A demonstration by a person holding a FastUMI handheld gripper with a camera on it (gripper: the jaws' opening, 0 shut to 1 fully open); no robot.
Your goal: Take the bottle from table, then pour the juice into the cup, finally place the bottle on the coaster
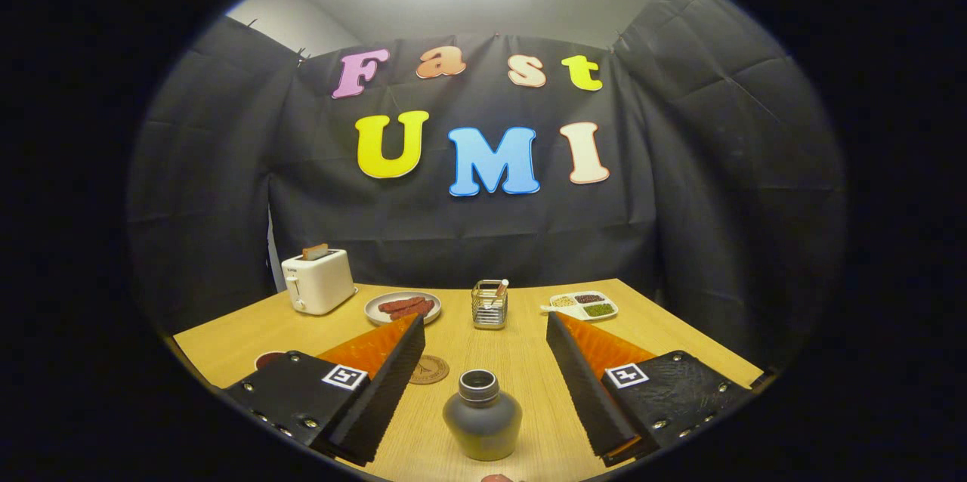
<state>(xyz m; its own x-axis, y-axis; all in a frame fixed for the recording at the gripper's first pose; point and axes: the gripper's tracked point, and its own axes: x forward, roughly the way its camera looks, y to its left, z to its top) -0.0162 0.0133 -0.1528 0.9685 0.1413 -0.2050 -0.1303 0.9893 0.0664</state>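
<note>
A small dark grey bottle (482,418) with a silver neck stands upright on the wooden table (521,361), between my two fingers and near their bases. My gripper (483,325) is open wide; neither finger touches the bottle. A round brown coaster (429,369) lies just beside the left finger, beyond the bottle. Behind the left finger's base, the rim of a dark red cup (266,359) peeks out, mostly hidden.
At the back of the table stand a white toaster (317,281) with a slice in it, a plate of sausages (403,307), a wire holder (489,304) and a white divided tray (584,306) of grains. A small reddish thing (496,478) shows at the near table edge.
</note>
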